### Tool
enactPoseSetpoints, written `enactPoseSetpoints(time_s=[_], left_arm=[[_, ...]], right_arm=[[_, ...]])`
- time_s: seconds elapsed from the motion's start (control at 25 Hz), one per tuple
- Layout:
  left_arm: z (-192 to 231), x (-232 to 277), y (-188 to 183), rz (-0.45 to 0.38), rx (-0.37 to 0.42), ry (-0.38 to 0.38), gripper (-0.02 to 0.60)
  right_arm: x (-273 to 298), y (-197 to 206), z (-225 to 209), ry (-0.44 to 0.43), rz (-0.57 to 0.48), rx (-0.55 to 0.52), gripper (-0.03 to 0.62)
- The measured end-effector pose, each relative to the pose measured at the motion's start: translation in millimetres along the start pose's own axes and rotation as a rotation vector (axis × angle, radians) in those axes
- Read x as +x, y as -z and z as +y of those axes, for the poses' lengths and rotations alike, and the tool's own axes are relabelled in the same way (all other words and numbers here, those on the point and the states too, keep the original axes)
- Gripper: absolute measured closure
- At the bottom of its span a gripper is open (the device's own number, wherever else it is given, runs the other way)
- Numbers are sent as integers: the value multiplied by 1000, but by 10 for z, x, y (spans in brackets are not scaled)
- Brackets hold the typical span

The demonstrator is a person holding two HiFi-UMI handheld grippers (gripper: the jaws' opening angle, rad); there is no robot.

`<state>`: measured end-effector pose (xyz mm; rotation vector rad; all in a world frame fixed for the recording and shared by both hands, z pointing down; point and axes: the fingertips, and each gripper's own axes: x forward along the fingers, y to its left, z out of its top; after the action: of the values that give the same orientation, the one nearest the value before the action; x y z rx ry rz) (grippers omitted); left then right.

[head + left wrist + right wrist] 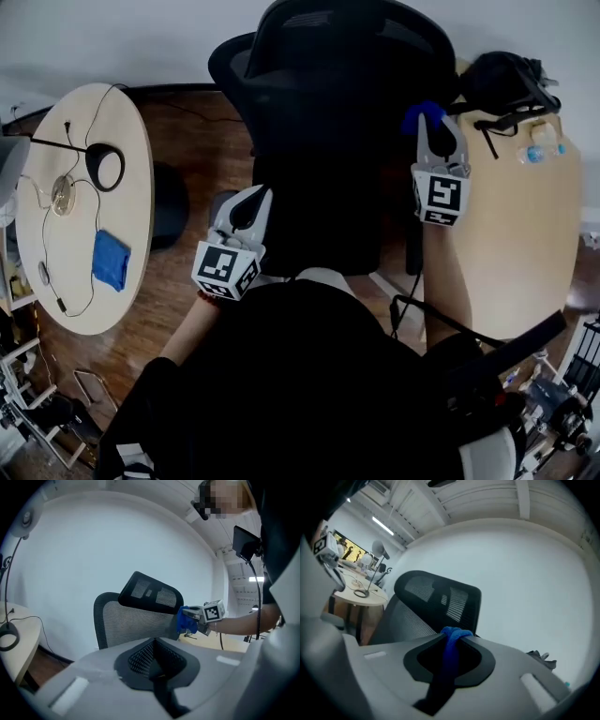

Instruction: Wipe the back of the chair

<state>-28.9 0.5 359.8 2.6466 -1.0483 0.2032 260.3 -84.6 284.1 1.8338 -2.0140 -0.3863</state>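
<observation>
A black mesh office chair [328,112] stands in front of me, its back [126,620] and headrest [150,592] facing me. My right gripper [433,120] is shut on a blue cloth [422,114] at the right edge of the chair back, just below the headrest. The right gripper view shows the cloth [451,653] pinched between the jaws, with the chair [436,602] just beyond. The left gripper view catches the right gripper [194,620] and the cloth [183,619] against the chair's edge. My left gripper [251,197] hovers by the chair's left side, shut [154,640] with nothing in it.
A round table [127,141] stands at the left with a desk lamp [103,167], cables and another blue cloth [111,260]. At the right is a wooden desk [525,244] with a black bag [506,80] and a bottle [539,150]. Wood floor lies between.
</observation>
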Motion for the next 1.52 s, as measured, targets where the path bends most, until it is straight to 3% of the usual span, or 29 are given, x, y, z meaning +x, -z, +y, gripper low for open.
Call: enactPoseSetpoints(time_s=[0.16, 0.36, 0.72, 0.96, 1.04, 1.2, 1.36, 1.44, 1.52], left_arm=[[222, -125, 15, 19, -8, -69, 575], [343, -177, 59, 26, -50, -144, 575], [693, -662, 64, 1, -88, -317, 575], [827, -968, 141, -11, -112, -387, 575], [835, -1046, 184, -9, -115, -397, 575], [774, -1036, 213, 4, -97, -373, 575], [684, -801, 195, -1, -102, -279, 575], [559, -591, 198, 8, -89, -211, 575], [387, -340, 186, 14, -79, -132, 575]], right_arm=[[183, 67, -87, 27, 2, -40, 553], [491, -112, 199, -58, -47, -60, 553], [1128, -880, 1453, -314, -216, -150, 553], [1193, -1195, 2080, -409, -289, -127, 553], [1173, -1245, 2192, -424, -299, -76, 553], [1044, -1373, 2357, -510, -319, 129, 553], [632, -1745, 2339, -594, -434, 281, 553], [376, -1720, 2141, -592, -430, 353, 553], [181, -1419, 1810, -529, -365, 357, 553]])
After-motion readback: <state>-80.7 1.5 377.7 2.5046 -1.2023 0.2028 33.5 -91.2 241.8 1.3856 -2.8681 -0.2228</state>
